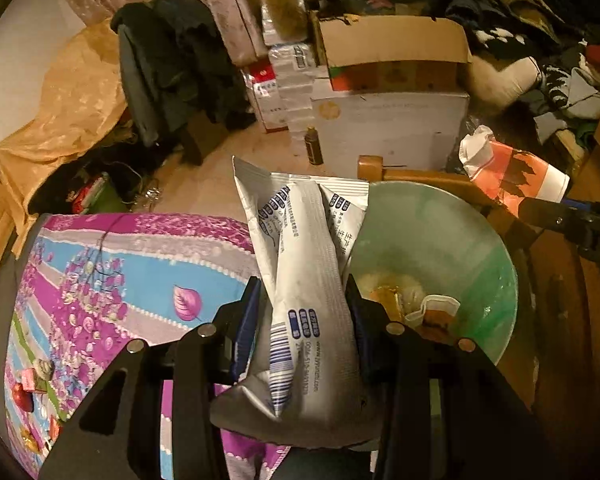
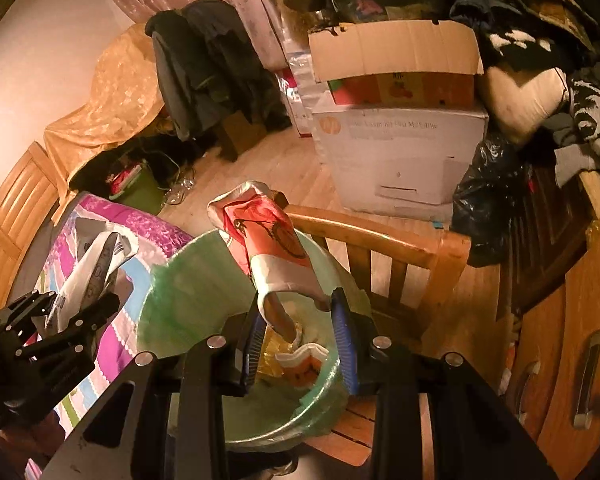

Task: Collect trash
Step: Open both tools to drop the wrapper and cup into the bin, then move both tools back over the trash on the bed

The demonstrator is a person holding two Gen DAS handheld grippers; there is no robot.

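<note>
the left tongs pinch a white wrapper at the frame's centre, just above the rim of a green-lined bin. the right tongs pinch a crushed orange paper cup over the same bin, which stands on a wooden chair. a purple flowered cloth covers the surface at lower left. cardboard boxes sit on the wood floor behind, with dark clothes at upper left.

Both claws clamped, angled downward
</note>
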